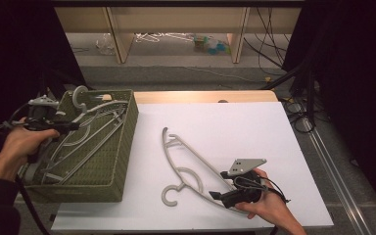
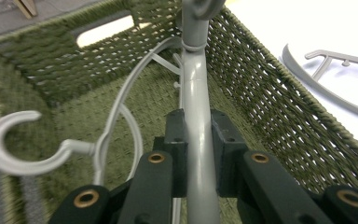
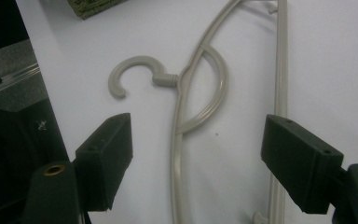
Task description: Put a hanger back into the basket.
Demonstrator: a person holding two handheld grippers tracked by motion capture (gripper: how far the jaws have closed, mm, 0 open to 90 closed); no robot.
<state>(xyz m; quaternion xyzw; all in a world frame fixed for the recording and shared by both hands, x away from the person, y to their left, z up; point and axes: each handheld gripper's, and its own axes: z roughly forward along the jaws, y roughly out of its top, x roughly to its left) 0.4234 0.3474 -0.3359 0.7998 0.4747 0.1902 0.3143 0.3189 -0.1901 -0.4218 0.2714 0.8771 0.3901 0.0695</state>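
A green woven basket (image 1: 125,147) stands at the table's left and holds several grey plastic hangers. My left gripper (image 1: 71,127) is over its left rim, shut on the thick arm of one hanger (image 2: 196,116), whose hook rises past the far wall. A second hanger (image 2: 98,154) lies beside it in the basket, hook toward the left. Another grey hanger (image 1: 191,161) lies flat on the white table. My right gripper (image 1: 218,185) hovers at that hanger's near end, open, and its jaws straddle the curved arm and the straight bar (image 3: 179,140) without touching them.
The white table top (image 1: 245,122) stretches wide to the right of the basket. A basket corner (image 3: 93,7) lies beyond the flat hanger's hook. Cables (image 1: 298,117) trail off the table's right edge. Wooden frame legs and small items stand on the floor behind.
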